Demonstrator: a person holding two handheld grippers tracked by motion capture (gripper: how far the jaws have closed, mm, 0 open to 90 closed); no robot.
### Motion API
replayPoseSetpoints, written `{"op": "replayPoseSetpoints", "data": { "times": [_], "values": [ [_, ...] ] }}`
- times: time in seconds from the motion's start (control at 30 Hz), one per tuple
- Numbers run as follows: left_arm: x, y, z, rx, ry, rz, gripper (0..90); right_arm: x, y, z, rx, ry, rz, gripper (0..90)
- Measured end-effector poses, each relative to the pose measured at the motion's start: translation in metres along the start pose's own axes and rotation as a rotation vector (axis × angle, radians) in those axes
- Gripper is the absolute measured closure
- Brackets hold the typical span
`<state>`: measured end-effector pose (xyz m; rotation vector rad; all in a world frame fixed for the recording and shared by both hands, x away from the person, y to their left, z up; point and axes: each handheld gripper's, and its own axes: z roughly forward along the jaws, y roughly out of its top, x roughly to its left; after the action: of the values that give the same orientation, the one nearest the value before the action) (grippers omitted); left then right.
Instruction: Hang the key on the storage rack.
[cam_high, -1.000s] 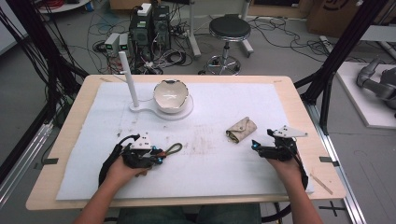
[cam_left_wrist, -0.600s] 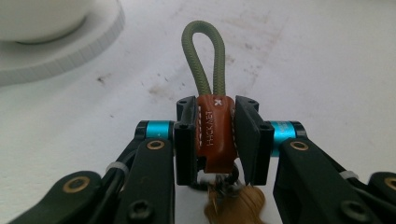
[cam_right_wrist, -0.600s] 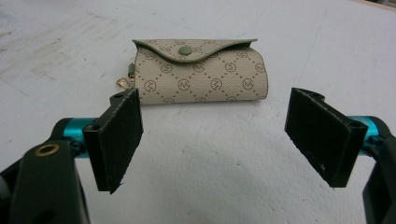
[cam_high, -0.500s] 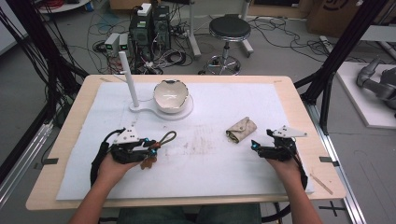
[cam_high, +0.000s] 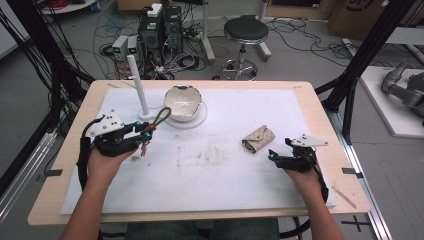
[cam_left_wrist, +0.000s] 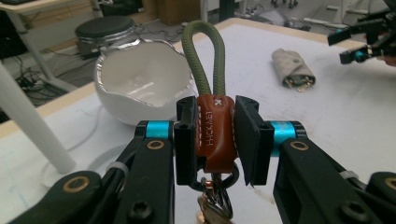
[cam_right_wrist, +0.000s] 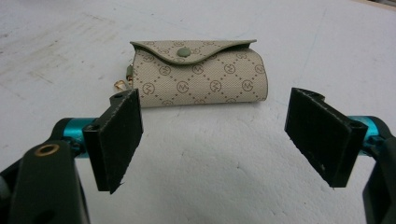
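Note:
My left gripper is shut on a key fob with a brown leather tab and a green cord loop, held off the table. In the left gripper view the jaws clamp the tab, with the loop upright and keys hanging below. Just beyond the fob stands a white bowl with a jagged rim. A beige monogram pouch lies snapped closed right of centre. My right gripper rests open just short of the pouch, its jaws wide apart and not touching it.
A white sheet covers the wooden table. The bowl sits on a round white base, and a tall white post rises to its left. A stool and cabled electronics stand on the floor beyond the far edge.
My left gripper has risen and moved away from me toward the post and bowl, carrying the key fob. The right gripper and the pouch have stayed put.

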<state>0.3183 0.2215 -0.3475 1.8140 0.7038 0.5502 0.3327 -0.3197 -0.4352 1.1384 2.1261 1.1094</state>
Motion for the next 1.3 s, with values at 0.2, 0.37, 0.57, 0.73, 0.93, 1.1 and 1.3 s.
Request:
{"op": "replayPoseSetpoints", "data": {
  "times": [0.2,0.37,0.57,0.73,0.93,1.1,1.3],
  "values": [
    [0.023,0.018,-0.009,-0.041,0.066,-0.017,69.9,0.0,-0.001,0.001,0.005,0.001,0.002,19.5],
    [0.043,0.032,-0.015,-0.062,0.122,-0.026,69.9,0.0,-0.001,0.001,0.004,-0.001,0.004,19.5],
    [0.065,0.042,-0.018,-0.054,0.19,-0.035,69.8,0.0,0.0,0.002,0.009,-0.003,0.0,19.5],
    [0.076,0.044,-0.021,-0.052,0.234,-0.052,69.7,0.001,0.0,0.002,0.01,-0.001,0.001,19.5],
    [0.084,0.04,-0.014,-0.024,0.253,-0.069,69.6,0.002,0.0,0.002,0.012,0.002,0.003,19.5],
    [0.089,0.038,-0.007,-0.018,0.26,-0.092,69.6,0.002,0.0,0.002,0.013,0.002,0.004,19.5],
    [0.095,0.03,-0.001,0.011,0.287,-0.104,69.3,0.001,-0.001,0.002,0.01,0.001,0.007,19.5]
  ]
}}
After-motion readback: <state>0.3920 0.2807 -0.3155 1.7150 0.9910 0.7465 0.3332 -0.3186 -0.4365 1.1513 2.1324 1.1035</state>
